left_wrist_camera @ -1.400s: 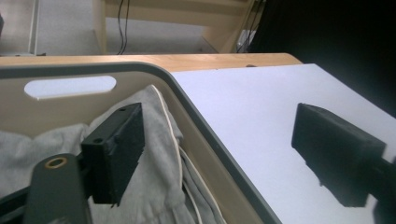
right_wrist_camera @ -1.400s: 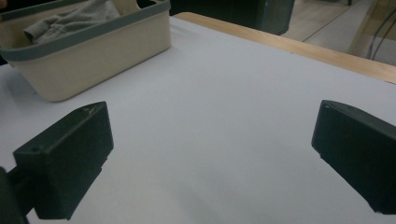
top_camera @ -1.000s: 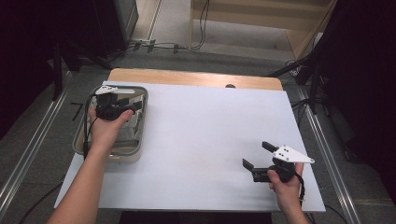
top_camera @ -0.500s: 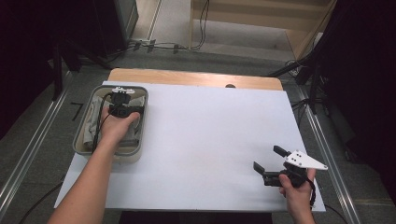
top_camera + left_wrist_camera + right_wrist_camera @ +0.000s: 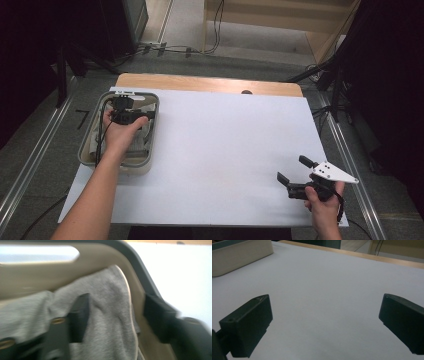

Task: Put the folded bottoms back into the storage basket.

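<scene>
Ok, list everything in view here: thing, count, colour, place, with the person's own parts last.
Basin: one, beige with a grey rim, on the table's left side.
Cloth: one, grey, lying inside the basin.
Table sheet: one, white, covering the tabletop.
Table edge: one strip, light wood, along the far side.
Floor cables: several, black, beyond the table.
Left gripper: one, black, down in the basin; its jaws have just been opening, with cloth between them, not pinched.
Right gripper: one, black with a grey plate, over the table's near right corner, jaws open and empty.
Forearms: two, entering from the bottom.
</scene>
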`<state>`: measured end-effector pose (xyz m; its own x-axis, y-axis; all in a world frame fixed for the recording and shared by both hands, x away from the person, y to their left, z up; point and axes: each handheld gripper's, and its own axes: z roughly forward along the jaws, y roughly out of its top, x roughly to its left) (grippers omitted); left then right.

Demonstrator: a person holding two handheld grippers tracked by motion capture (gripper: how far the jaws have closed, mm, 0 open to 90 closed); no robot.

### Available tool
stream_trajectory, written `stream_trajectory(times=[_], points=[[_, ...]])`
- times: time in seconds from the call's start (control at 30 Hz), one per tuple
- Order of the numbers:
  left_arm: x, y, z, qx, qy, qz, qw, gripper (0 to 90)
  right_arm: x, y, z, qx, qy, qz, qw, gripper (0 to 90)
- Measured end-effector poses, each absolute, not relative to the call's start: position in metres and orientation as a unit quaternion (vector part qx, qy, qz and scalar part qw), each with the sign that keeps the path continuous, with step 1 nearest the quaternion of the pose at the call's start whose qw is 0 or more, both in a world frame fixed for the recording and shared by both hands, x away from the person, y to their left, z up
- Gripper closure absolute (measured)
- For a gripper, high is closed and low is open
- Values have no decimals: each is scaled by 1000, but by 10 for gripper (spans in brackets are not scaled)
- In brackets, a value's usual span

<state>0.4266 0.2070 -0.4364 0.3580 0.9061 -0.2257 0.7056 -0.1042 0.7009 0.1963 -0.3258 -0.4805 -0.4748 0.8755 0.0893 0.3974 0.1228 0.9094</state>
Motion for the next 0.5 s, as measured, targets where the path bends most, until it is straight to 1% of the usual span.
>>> stream_trajectory(times=[0.1,0.17,0.2,0.3,0.4,0.5], points=[[418,211,-425,714,544,134,419,178,197,-329,-481,452,705,488,246,0],[410,213,-417,708,530,137,446,133,197,-331,-480,452,704,488,248,0],[406,212,-414,709,519,138,457,131,197,-331,-480,453,703,488,247,0],[395,211,-407,711,493,128,484,33,198,-334,-481,455,703,488,247,0],[382,208,-403,713,469,126,506,0,198,-336,-481,457,701,488,248,0],[367,206,-400,712,448,129,525,0,197,-338,-481,457,700,489,248,0]])
